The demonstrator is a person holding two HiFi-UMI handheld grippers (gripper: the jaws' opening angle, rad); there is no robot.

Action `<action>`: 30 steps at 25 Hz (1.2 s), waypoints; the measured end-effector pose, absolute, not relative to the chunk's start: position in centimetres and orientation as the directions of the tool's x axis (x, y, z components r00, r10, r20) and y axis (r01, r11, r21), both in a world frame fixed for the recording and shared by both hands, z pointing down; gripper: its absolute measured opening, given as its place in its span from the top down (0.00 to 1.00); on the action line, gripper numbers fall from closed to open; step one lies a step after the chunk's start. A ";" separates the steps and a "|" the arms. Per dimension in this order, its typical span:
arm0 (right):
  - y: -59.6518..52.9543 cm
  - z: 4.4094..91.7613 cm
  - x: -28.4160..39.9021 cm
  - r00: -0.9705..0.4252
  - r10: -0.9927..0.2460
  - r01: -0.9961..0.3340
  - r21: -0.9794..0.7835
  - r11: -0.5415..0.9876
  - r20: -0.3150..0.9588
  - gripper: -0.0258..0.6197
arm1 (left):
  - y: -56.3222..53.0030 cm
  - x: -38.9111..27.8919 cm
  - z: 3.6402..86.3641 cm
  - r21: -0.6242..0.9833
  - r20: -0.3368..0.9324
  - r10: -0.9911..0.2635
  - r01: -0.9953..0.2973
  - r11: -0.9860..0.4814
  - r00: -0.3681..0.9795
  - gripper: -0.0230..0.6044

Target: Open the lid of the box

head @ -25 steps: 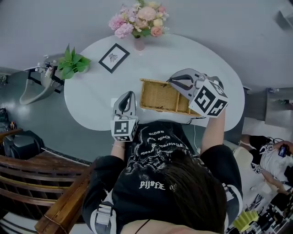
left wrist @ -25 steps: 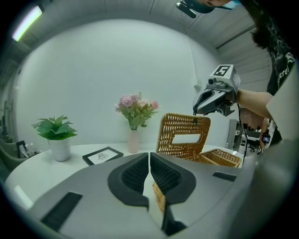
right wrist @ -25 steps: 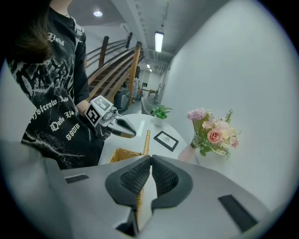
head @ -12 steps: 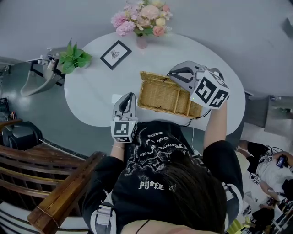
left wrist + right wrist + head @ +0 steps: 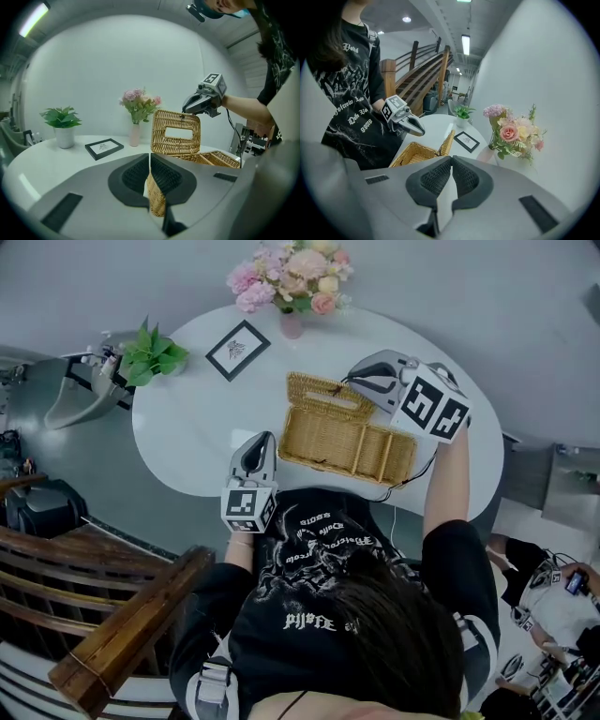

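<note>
lid (image 5: 327, 396) upright; wicker box (image 5: 348, 442) open

The box (image 5: 349, 448) and its lid (image 5: 323, 396) are woven wicker, rough and matt. The table (image 5: 187, 437) is smooth, white, faintly glossy. The left tool (image 5: 149, 156) and right tool (image 5: 451, 158) have matt grey plastic shells with black ribbed pads (image 5: 161, 176). The picture frame (image 5: 236, 350) looks matt black.

The left hand-held gripper (image 5: 261, 439) sits low and near, close to the torso. It points toward the far side, and its jaws are pressed together at the tips. The right hand-held gripper (image 5: 351, 381) is held higher and farther off to the right on an outstretched bare forearm (image 5: 448, 486). It is aimed leftward, jaws likewise closed tip to tip.
</note>
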State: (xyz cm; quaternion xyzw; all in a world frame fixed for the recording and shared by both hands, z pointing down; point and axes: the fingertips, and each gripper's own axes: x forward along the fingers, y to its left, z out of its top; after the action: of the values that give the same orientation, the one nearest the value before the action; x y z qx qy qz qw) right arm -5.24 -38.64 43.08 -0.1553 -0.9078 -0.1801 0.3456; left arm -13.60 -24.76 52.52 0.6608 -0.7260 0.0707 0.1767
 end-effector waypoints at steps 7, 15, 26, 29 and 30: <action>-40.6 43.9 -5.4 -0.713 0.172 0.393 0.184 0.901 0.679 0.90 | -24.4 -14.3 52.5 0.161 0.353 -0.931 -0.973 0.163 -0.097 0.92; -42.6 45.1 -5.8 -0.709 0.192 0.383 0.142 0.913 0.679 0.90 | -24.4 -15.0 52.9 0.179 0.364 -0.923 -0.964 0.198 -0.122 0.92; -45.2 47.7 -6.6 -0.660 0.231 0.394 0.068 0.916 0.715 0.90 | -24.9 -15.7 53.5 0.193 0.389 -0.912 -0.956 0.220 -0.131 0.92; -45.9 48.5 -6.7 -0.657 0.245 0.383 0.036 0.923 0.713 0.90 | -25.0 -16.0 53.7 0.192 0.395 -0.909 -0.955 0.224 -0.134 0.92; -46.1 48.7 -6.6 -0.656 0.254 0.380 0.020 0.925 0.711 0.91 | -25.0 -16.0 53.8 0.193 0.398 -0.908 -0.955 0.225 -0.133 0.92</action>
State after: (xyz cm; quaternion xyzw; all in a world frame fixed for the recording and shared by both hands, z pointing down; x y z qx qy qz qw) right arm -6.64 -46.09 48.69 -0.1748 -0.9061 -0.0836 0.3762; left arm -16.02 -25.04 53.78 0.6202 -0.7509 0.0537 0.2206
